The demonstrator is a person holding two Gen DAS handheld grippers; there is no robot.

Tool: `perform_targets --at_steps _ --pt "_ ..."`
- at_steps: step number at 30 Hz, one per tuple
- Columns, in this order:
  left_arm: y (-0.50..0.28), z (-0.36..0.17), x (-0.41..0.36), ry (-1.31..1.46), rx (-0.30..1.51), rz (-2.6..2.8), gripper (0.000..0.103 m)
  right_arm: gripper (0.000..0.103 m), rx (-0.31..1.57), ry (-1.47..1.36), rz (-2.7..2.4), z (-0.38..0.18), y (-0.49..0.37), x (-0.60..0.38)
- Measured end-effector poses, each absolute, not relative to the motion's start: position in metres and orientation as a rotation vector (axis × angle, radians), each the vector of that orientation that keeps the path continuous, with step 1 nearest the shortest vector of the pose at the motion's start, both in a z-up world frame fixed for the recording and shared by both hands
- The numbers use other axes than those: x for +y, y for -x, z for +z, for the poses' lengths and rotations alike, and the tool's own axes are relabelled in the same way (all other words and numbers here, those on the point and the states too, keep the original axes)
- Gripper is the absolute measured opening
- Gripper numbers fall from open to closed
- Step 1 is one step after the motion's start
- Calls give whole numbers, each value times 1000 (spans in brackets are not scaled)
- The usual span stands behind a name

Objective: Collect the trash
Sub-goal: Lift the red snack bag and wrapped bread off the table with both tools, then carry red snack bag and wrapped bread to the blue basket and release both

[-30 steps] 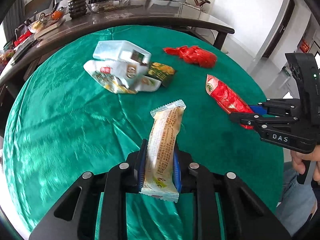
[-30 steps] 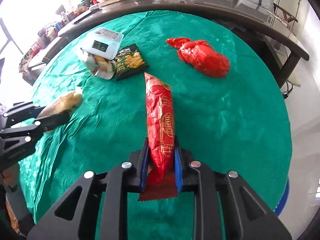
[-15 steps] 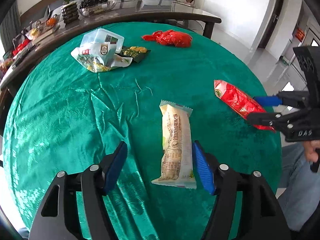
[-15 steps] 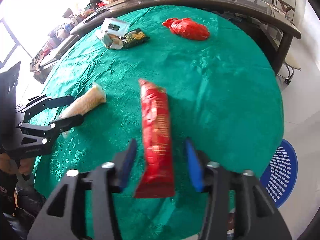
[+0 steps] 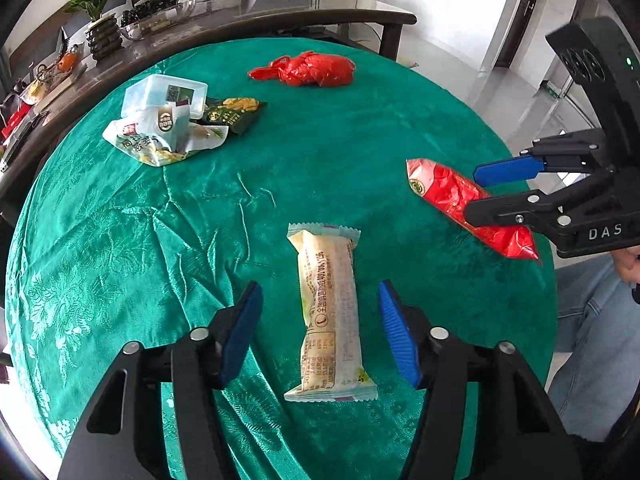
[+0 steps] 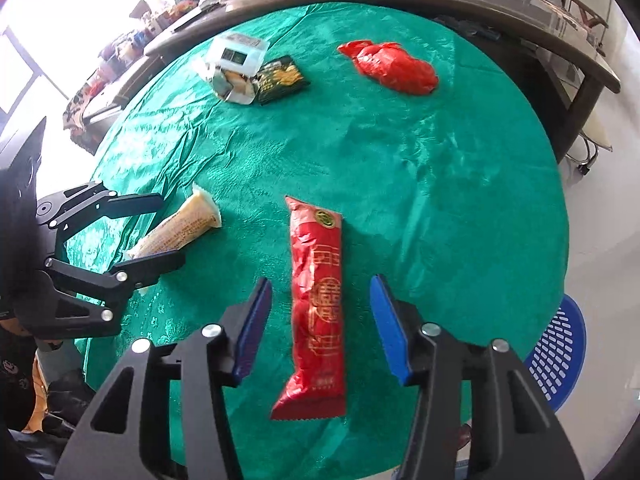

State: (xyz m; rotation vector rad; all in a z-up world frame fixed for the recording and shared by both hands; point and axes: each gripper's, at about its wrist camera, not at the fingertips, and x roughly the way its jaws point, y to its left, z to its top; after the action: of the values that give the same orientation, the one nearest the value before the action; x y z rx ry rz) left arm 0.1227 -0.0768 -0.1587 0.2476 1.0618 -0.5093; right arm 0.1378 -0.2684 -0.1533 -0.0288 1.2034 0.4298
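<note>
Green cloth (image 5: pixel 120 240) covers the round table, and 2 wrappers lie flat on its near side. The cream snack wrapper (image 5: pixel 330 312) sits between the blue pads of the left gripper (image 5: pixel 320 332), its long axis running straight away from the jaws along the line they point. The jaws are released: they have just been narrowing, yet a gap shows on each side and neither pad touches. The red wrapper (image 6: pixel 318 308) lies the same way under the right gripper (image 6: pixel 320 322), crimped end nearest the camera, jaws likewise closing but clear of it. Each hand is nearer its own wrapper. Beyond lie a red bag (image 5: pixel 312 70) and a wrapper pile (image 5: pixel 168 128). A blue basket (image 6: pixel 558 354) stands on the floor right of the table.
</note>
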Motion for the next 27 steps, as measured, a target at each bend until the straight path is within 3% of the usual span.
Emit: perform_targets --at_steps 2,4,6,16,27 --pt "-123 -161 -77 -249 1062 -498 53 44 1213 46 413 -156 -141 -265" --pt "-123 -162 -78 -253 1065 -490 35 27 1230 47 417 -160 -145 -263" --pt "-123 -163 -78 -252 1067 -502 19 20 1237 51 428 -161 -146 -262" --pt "-126 -139 -78 -161 995 -519 14 14 1137 -30 418 -138 -143 -279" --pt "-136 -124 -140 -139 972 -599 14 13 1069 -183 377 -127 -145 -331"
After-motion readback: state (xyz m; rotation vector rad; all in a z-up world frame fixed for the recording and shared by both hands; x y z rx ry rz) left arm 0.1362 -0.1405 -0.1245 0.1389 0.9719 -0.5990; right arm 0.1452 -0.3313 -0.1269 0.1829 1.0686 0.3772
